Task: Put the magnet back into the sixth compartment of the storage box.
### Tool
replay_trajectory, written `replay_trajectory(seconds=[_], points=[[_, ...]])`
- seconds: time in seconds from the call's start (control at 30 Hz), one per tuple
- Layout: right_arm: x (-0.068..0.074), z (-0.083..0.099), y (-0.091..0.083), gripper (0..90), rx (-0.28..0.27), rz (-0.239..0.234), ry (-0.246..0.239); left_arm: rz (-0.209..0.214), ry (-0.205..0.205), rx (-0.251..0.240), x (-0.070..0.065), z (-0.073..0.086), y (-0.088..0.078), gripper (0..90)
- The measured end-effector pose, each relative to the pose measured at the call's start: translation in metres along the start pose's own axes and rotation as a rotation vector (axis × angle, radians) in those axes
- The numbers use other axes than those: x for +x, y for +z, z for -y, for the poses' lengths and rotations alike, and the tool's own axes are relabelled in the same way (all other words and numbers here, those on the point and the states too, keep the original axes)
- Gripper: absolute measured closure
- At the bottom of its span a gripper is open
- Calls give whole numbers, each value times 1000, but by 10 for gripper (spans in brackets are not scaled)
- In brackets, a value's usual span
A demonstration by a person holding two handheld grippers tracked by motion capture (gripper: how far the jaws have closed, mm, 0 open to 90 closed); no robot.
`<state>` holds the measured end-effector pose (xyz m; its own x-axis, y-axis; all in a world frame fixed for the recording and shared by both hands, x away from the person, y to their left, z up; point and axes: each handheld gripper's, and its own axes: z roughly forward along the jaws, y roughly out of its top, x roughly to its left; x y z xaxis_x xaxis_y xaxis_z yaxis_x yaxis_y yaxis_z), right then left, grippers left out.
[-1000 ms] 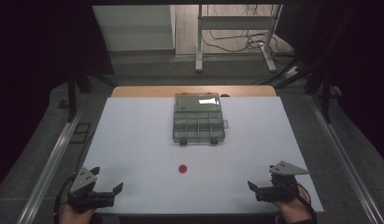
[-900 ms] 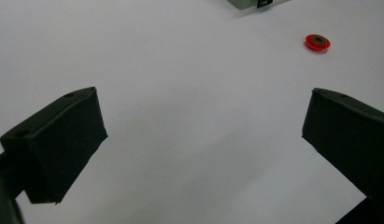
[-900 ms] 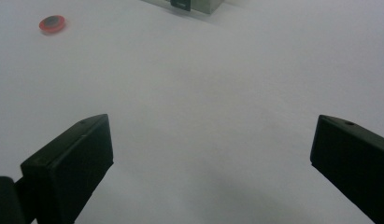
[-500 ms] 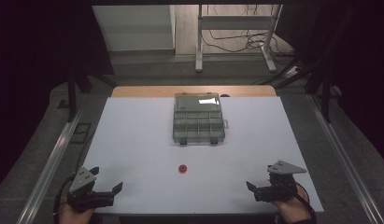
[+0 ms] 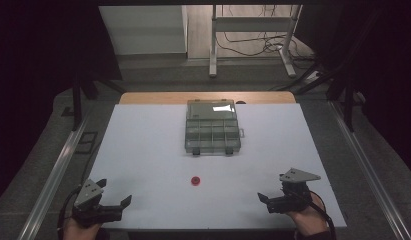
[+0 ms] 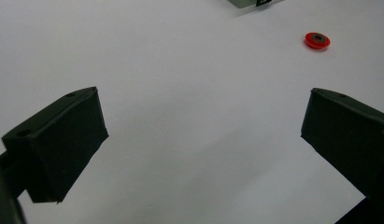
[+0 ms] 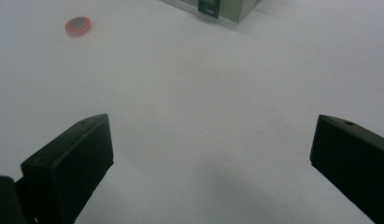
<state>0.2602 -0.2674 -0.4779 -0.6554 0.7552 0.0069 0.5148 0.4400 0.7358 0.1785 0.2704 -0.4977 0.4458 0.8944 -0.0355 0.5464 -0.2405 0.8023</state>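
A small red ring-shaped disc (image 5: pixel 195 180) lies on the white table (image 5: pixel 143 150), in front of a clear compartment box (image 5: pixel 212 127) with a closed lid. The disc (image 6: pixel 317 40) appears far right in the left gripper view, and the disc (image 7: pixel 77 25) sits upper left in the right gripper view. My left gripper (image 5: pixel 114 192) rests open at the near left corner. My right gripper (image 5: pixel 265 201) is open at the near right. Neither holds anything. The box corner (image 7: pixel 213 7) shows at the top of the right gripper view.
A wooden strip (image 5: pixel 143 97) borders the table's far edge. Metal rails (image 5: pixel 53 170) run along both sides. Behind the table stand a metal frame (image 5: pixel 253 30) and cables on the floor.
The right gripper has shifted slightly left and nearer the front edge. The left gripper has barely moved.
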Motion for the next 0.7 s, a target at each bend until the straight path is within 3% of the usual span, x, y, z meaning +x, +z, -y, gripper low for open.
replay_trajectory(seconds=[0.23, 0.47, 0.7], points=[[1, -5, 5, 0, 4, -24, 5, 2, 4, 1, 0, 0, 0, 10], [2, -9, 8, 0, 0, -21, -18, 3, 10, 2, -1, 0, 0, 10], [6, -17, 14, 0, -3, -54, -46, 3, 11, 1, -1, 0, 0, 10]])
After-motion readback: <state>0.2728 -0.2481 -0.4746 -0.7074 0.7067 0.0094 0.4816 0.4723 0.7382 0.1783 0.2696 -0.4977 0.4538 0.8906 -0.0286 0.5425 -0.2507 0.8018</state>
